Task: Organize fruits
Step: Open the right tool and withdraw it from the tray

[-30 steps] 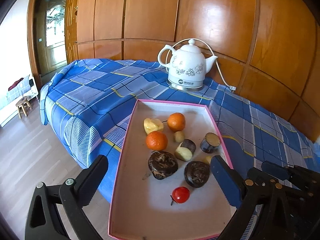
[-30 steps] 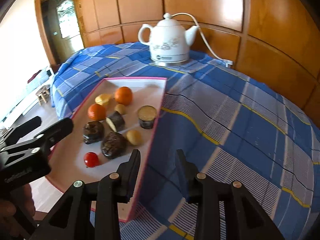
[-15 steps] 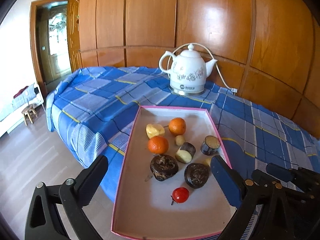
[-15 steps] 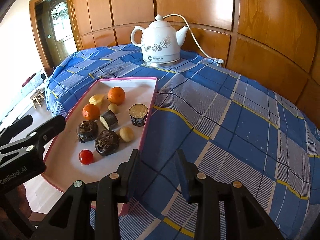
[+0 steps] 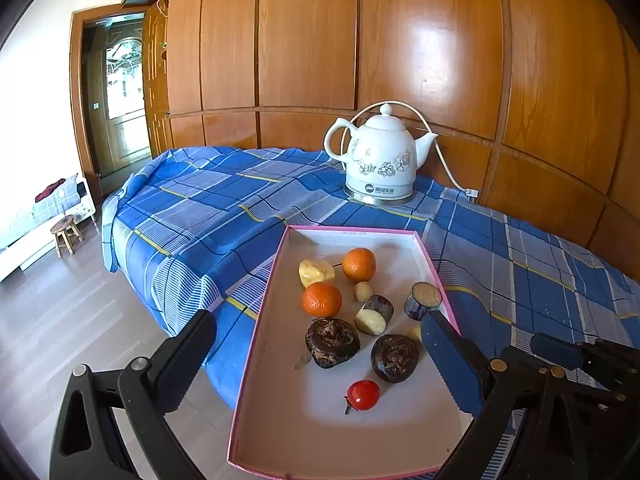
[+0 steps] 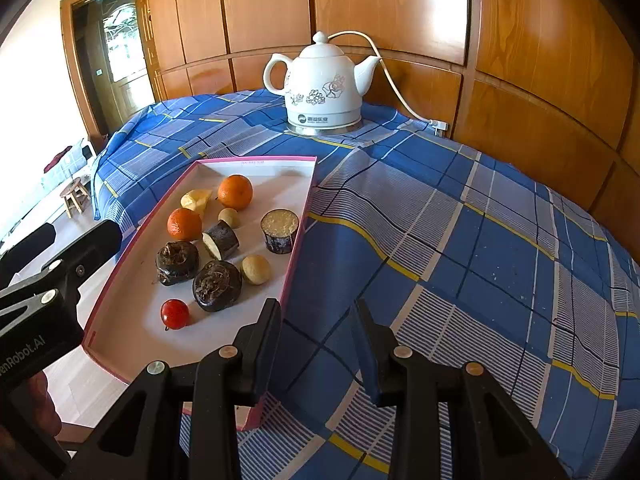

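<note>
The near half of the pink-rimmed tray [image 5: 260, 364] is bare save for a cherry tomato [image 5: 363, 395], so a gripper can come in low from the front. Farther in, two dark water chestnuts [image 5: 332, 342], two oranges [image 5: 321, 299] and cut pieces sit close together, with narrow gaps. Right of the tray the blue plaid cloth [image 6: 480, 264] lies open as far as the white kettle [image 6: 324, 86] and its cord [image 6: 396, 88] by the wooden wall.
</note>
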Available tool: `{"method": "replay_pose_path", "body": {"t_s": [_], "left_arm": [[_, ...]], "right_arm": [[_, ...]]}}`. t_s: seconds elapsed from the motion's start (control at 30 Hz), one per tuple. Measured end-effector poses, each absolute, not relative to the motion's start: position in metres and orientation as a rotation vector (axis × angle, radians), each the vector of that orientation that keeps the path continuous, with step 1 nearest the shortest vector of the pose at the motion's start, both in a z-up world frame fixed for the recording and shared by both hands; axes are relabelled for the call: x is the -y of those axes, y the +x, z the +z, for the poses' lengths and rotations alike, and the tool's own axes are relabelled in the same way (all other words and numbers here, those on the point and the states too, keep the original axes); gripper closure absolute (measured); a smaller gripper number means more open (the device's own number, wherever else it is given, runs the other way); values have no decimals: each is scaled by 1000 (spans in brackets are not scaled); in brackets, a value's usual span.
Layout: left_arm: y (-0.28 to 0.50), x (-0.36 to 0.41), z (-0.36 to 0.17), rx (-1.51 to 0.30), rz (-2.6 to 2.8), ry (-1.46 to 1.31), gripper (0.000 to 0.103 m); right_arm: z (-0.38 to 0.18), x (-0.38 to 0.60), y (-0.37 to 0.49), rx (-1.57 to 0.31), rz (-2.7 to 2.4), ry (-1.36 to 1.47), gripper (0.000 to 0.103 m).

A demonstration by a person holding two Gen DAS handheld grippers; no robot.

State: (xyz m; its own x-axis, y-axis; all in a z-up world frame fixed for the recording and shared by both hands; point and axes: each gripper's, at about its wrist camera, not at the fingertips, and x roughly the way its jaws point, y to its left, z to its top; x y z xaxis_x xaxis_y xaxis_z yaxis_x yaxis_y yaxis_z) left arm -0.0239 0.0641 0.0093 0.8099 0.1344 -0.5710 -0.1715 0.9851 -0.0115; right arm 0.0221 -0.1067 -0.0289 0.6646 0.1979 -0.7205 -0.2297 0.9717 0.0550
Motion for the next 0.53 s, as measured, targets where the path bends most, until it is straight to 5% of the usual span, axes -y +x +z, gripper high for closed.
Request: {"method": "replay_pose_path", "body": {"t_s": [0.53], "left_arm": [[-22,-61,7,-623,139,-63,0]], "right_arm": [[-30,110,25,-810,246,-34,67]]}}
